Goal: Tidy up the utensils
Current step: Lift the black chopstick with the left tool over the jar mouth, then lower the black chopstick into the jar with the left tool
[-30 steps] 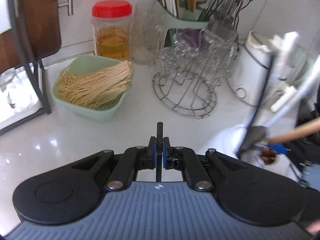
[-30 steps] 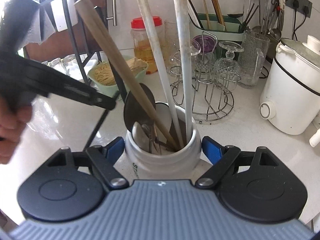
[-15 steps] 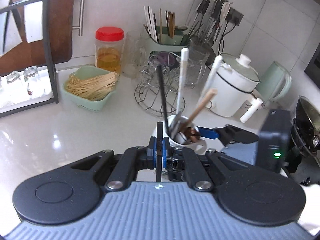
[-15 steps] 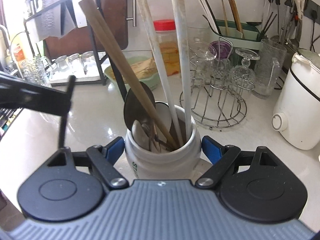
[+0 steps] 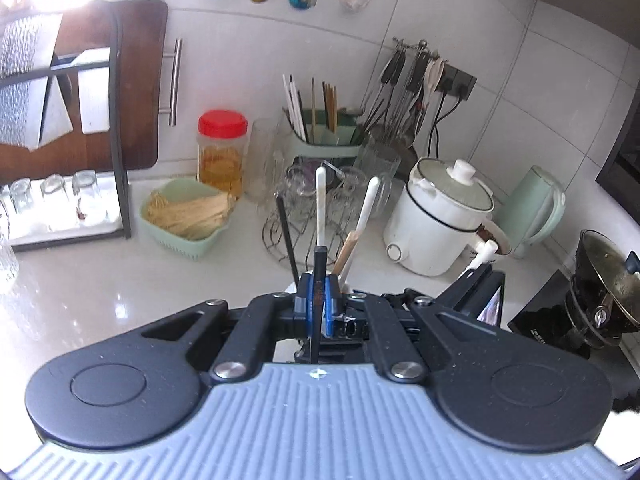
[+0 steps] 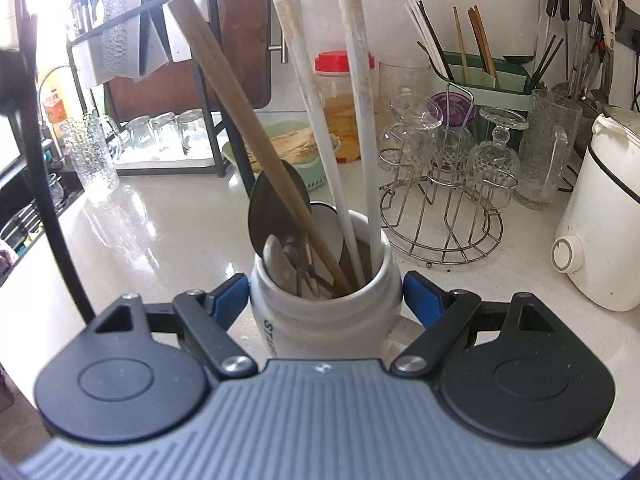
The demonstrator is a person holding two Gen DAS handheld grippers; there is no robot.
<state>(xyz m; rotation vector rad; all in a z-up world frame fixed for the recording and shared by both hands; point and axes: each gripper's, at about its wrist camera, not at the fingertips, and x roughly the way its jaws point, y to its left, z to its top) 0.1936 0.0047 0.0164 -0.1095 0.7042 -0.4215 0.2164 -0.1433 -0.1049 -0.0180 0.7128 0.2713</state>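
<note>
My left gripper (image 5: 318, 292) is shut on a thin black utensil handle (image 5: 319, 264) and holds it upright above the counter. Just behind it, white handles (image 5: 320, 208), a wooden handle (image 5: 347, 250) and a black handle (image 5: 286, 232) stick up from a white mug that is mostly hidden. In the right wrist view that white mug (image 6: 324, 320) sits between the blue pads (image 6: 420, 294) of my right gripper (image 6: 324, 298), whose jaws are closing and press on its sides. The mug holds spoons, a wooden handle (image 6: 248, 128) and two white handles (image 6: 360, 100).
A wire glass rack (image 6: 440, 216), a green chopstick caddy (image 6: 480, 76), a red-lidded jar (image 5: 222, 152) and a green basket of noodles (image 5: 188, 216) stand behind. A white cooker (image 5: 440, 216) and a green kettle (image 5: 532, 208) are to the right, and a black dish rack (image 5: 120, 160) to the left.
My left gripper has risen and pulled back with the black handle, so more of the counter and wall shows. The right gripper has stayed on the mug and turned slightly.
</note>
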